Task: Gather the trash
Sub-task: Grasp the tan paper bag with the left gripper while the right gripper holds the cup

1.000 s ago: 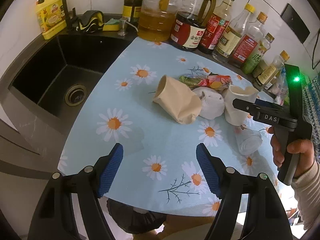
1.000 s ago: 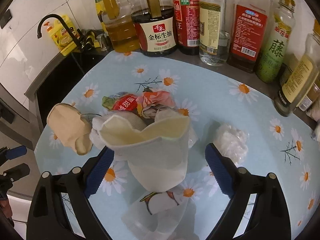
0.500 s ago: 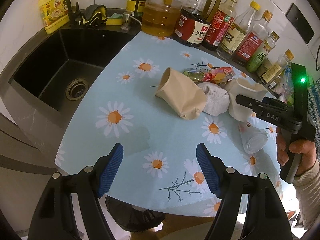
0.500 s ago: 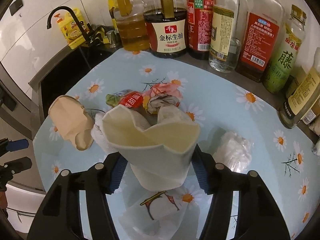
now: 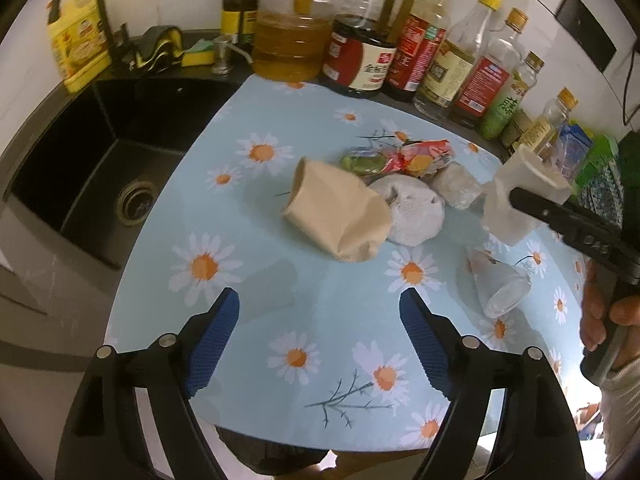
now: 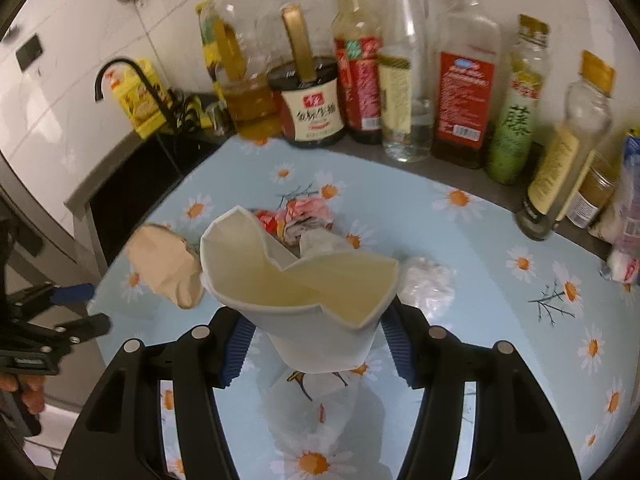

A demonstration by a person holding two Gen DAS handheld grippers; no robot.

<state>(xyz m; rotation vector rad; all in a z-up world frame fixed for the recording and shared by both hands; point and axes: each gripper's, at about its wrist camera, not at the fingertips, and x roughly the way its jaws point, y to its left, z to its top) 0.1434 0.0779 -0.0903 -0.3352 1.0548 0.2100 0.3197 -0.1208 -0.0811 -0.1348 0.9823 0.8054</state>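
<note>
Daisy-printed cloth covered the tabletop [image 5: 328,308] beside a dark sink, and the left gripper [image 5: 320,324] hovered over its near edge, fingers spread wide and empty. Ahead of it, slightly right, the crushed brown cup [image 5: 336,216] lay on its side, mouth toward the sink. Farther right, the right gripper [image 6: 316,344] had its fingers clamped on the dented white cup [image 6: 304,300], upright and seemingly raised off the cloth.

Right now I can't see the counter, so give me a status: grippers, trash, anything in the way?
Right gripper shut on crushed white cup, lifted. Left gripper open, empty. Brown cup, wrappers, clear cup still on counter. Nothing blocking.
</note>
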